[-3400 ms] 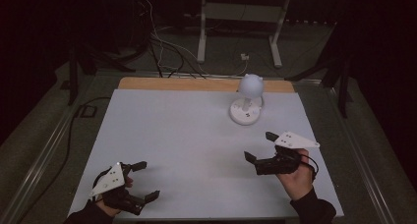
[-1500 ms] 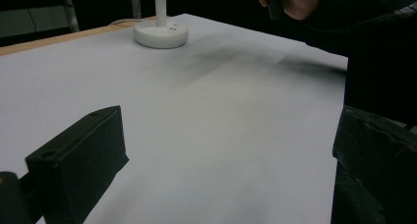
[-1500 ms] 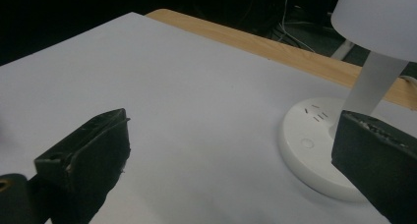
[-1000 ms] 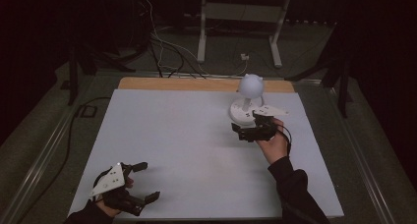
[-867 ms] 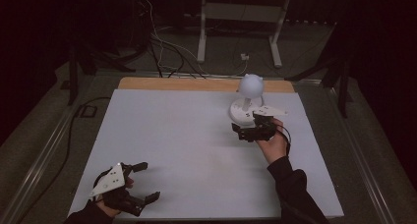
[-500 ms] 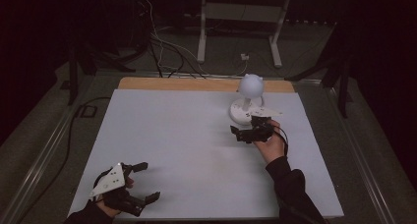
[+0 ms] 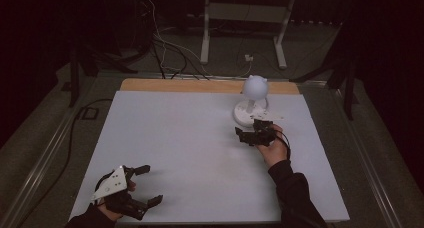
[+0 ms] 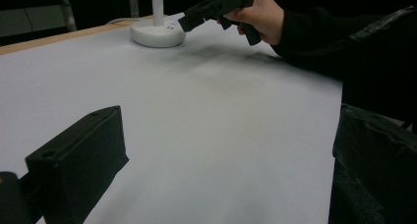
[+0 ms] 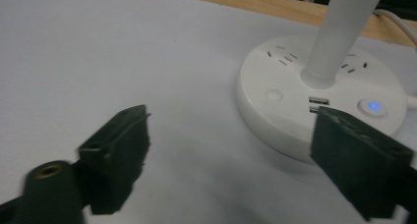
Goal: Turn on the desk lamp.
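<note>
Just beyond the right hand-held gripper (image 9: 231,160) (jaws apart), the lamp base (image 9: 295,106).

**Right gripper view: jaws at the lamp base**

We see the right gripper (image 9: 231,165) with its jaws apart, nothing between the pads; they have just been closing a little. The round white lamp base (image 9: 295,116) lies just beyond, near the right-hand jaw. Its white stem (image 9: 339,32) rises from the middle. A blue-lit button (image 9: 372,106) glows on top. The white table (image 9: 123,52) runs to a wooden edge (image 9: 275,8).
</note>
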The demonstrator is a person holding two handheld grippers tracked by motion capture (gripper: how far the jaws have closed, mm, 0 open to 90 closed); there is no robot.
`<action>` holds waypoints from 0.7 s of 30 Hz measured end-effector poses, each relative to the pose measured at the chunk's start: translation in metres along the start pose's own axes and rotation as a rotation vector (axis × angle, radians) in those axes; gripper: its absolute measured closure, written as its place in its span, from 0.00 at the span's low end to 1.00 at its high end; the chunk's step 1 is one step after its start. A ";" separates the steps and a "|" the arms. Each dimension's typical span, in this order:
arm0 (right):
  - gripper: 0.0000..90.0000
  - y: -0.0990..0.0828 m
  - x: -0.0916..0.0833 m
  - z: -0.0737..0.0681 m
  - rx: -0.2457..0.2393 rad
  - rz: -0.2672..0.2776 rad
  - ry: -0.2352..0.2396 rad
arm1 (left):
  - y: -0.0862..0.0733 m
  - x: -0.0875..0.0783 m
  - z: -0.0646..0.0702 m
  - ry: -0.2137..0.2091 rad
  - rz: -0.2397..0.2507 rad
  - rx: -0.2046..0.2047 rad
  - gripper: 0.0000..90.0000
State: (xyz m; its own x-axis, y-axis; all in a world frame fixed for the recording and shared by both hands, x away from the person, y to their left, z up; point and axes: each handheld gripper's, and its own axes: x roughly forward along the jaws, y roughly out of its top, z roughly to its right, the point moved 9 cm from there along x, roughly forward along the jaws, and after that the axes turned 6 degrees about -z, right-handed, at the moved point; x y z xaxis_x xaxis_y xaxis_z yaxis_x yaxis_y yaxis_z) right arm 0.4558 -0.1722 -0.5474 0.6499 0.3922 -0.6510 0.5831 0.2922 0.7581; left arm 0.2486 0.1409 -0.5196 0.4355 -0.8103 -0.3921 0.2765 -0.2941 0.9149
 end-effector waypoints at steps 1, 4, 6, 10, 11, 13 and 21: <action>0.20 -0.001 0.001 0.000 0.005 -0.007 -0.002 | 0.000 0.000 0.000 0.002 0.001 0.000 0.00; 0.27 -0.002 0.002 0.001 0.003 -0.007 -0.021 | 0.000 -0.001 0.000 0.002 0.004 -0.003 0.00; 0.34 -0.002 0.002 0.002 0.006 -0.003 -0.032 | 0.000 -0.001 0.000 0.001 0.003 -0.003 0.00; 0.50 0.000 0.001 0.004 0.007 0.008 -0.060 | 0.000 0.000 0.000 0.001 0.003 -0.003 0.00; 0.52 0.000 0.001 0.005 0.007 0.010 -0.062 | 0.000 0.000 -0.001 0.003 0.002 -0.003 0.00; 0.59 0.000 0.001 0.006 0.012 0.006 -0.072 | 0.000 0.000 -0.001 0.004 0.003 -0.006 0.00; 0.76 -0.001 0.003 0.012 0.030 -0.015 -0.103 | 0.000 0.000 -0.001 0.002 0.001 -0.006 0.00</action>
State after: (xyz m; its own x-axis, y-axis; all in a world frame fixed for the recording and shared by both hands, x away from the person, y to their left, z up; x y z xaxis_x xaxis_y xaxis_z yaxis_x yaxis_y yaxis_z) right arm 0.4628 -0.1816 -0.5506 0.6864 0.2960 -0.6643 0.6068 0.2703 0.7475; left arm 0.2493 0.1416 -0.5196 0.4379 -0.8092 -0.3917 0.2811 -0.2906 0.9146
